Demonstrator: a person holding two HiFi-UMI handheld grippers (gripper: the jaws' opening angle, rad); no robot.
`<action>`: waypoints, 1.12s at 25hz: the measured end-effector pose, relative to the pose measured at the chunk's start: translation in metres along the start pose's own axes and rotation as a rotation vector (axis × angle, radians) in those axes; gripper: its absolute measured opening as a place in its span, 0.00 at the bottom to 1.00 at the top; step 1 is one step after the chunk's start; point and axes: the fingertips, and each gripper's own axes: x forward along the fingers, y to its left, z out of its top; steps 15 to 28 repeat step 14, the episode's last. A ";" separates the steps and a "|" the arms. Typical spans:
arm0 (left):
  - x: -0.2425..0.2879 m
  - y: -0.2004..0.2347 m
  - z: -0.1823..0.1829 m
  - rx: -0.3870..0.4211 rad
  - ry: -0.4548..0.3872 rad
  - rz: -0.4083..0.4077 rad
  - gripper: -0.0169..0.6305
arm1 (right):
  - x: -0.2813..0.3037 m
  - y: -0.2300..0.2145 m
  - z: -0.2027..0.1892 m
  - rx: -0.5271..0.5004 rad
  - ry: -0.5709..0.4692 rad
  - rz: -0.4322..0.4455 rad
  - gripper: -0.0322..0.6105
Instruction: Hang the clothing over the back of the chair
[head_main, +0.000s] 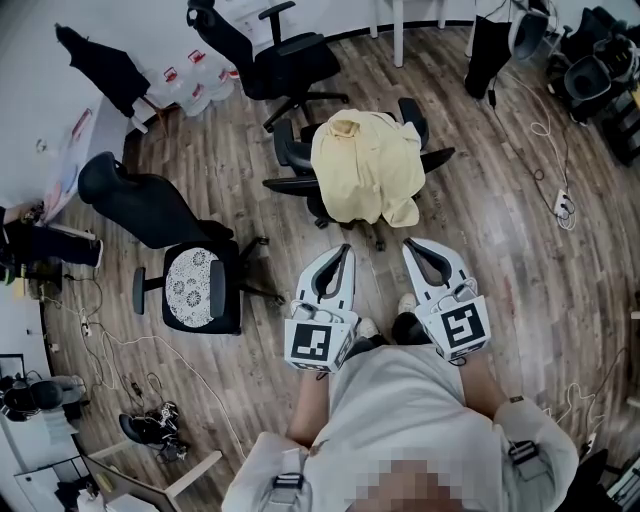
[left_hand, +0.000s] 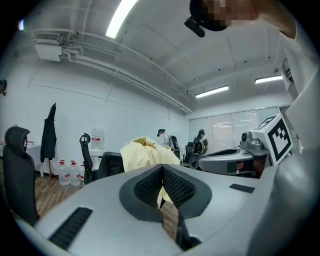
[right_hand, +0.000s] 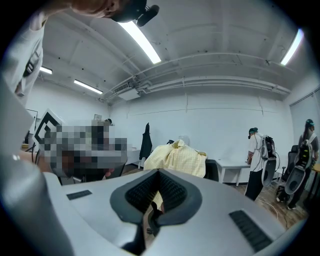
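Spare chair (head_main: 140, 205), patterned seat pad: well off the left gripper's outer side, apart from it, not part of the job

Left gripper (head_main: 345, 250): jaws pressed together, nothing between them; aimed about level at the clothing, short of it, no contact

Clothing (head_main: 365, 165): pale yellow, fine check; straight ahead of both grippers, between their lines of aim; draped over the top of the chair (head_main: 290, 152) and falling down toward the seat, bunched at the upper edge. Task looks done, or close to it. Handling, as judged: light, soft, limp; no shape of its own, will sag from any pinch point; likely to slide on the back if the weight hangs unevenly. Best hold: a fold at the collar or shoulder line, one gripper to each side, so the cloth spreads instead of roping

Right gripper (head_main: 410, 243): jaws shut tight on nothing; beside the left gripper, aimed the same way, clear of the clothing
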 end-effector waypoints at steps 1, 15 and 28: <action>0.001 0.000 -0.001 0.000 0.001 0.000 0.05 | 0.000 -0.001 0.000 0.001 0.000 0.001 0.08; 0.009 -0.001 -0.003 -0.006 0.010 0.002 0.05 | 0.004 -0.007 -0.002 0.006 0.000 0.011 0.08; 0.009 -0.001 -0.003 -0.006 0.010 0.002 0.05 | 0.004 -0.007 -0.002 0.006 0.000 0.011 0.08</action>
